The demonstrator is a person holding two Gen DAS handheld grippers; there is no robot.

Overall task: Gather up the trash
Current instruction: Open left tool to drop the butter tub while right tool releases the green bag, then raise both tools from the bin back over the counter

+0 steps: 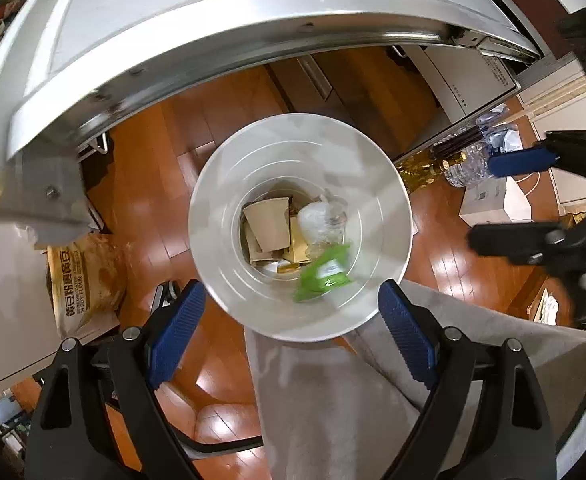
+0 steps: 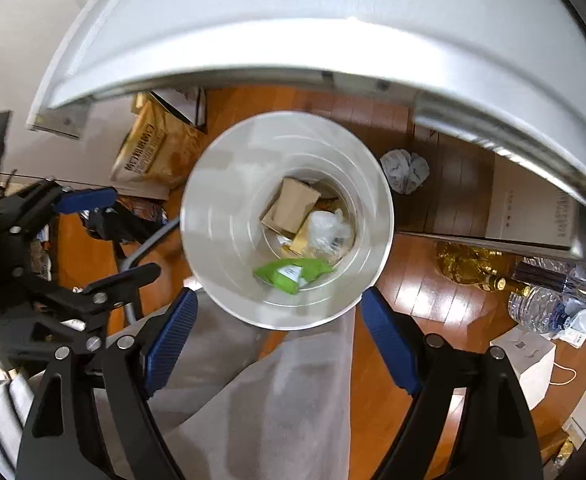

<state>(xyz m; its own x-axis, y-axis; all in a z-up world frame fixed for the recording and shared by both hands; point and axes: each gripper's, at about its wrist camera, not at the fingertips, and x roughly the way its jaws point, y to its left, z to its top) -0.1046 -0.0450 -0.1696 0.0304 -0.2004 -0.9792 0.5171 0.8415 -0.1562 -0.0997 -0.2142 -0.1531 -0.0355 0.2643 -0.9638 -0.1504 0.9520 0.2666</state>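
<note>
A white round bin [image 1: 213,184] [image 2: 209,200] stands on the wood floor right below both grippers. In it lie a brown paper cup [image 1: 269,226] [image 2: 291,204], clear crumpled plastic [image 1: 321,220] [image 2: 329,228] and a green wrapper [image 1: 323,268] [image 2: 293,272], which is blurred in the left wrist view. My left gripper [image 1: 289,296] [image 2: 133,234] hangs open over the bin's near rim with nothing between its blue pads. My right gripper [image 2: 279,298] [image 1: 485,200] is open too and holds nothing.
A white table edge [image 1: 213,40] [image 2: 293,40] arches over the bin's far side. A tan flour bag [image 1: 81,276] leans to the left. Bottles [image 1: 465,164] [image 2: 541,308], a white box [image 1: 497,200] and a tied plastic bag [image 2: 405,170] sit to the right. A person's grey trouser leg [image 1: 333,400] is near.
</note>
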